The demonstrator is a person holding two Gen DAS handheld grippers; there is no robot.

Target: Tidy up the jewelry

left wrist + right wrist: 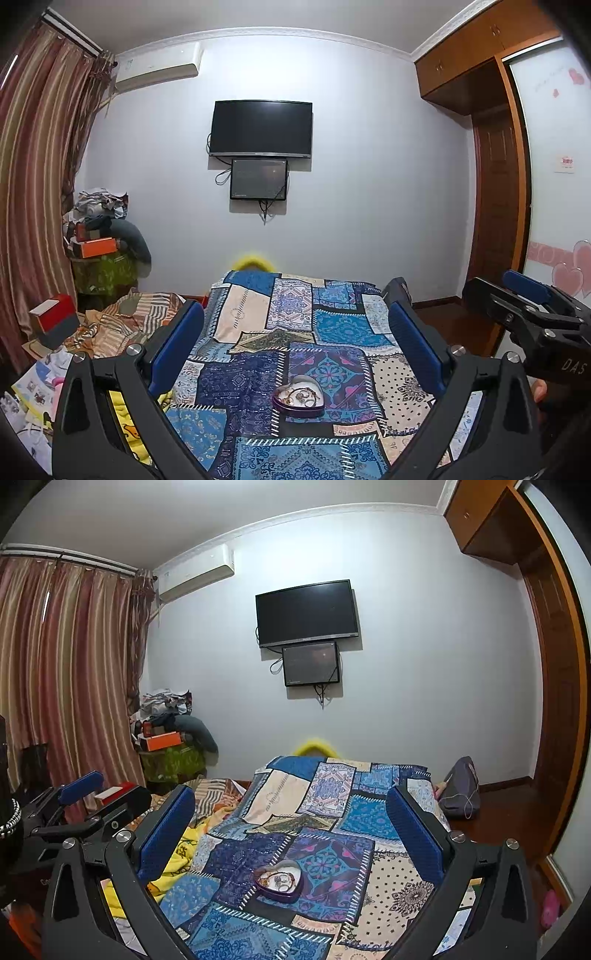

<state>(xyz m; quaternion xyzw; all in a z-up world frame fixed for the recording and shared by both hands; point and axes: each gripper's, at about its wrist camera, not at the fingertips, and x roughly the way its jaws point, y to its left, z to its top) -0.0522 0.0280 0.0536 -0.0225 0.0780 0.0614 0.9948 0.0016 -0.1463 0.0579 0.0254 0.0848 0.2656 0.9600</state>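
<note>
Bedroom scene: a patchwork bedspread (295, 332) fills the space in front of both claws.

Left claw (295, 332) hangs above the bed with its blue-padded fingers (184, 336) spread wide and nothing between them; the right claw (291, 819) is likewise wide open and empty, and shows at the right edge of the left wrist view. Ahead of both, a heart-shaped tin (298, 397) sits on the bedspread with a tangle of jewelry (301, 396) inside, apart from either claw. Further out, a dark television (261, 128) hangs on the pale wall with a smaller screen (258, 179) just below it, striped curtains (66, 672) on the left, and a wooden wardrobe (491, 184) on the right.
</note>
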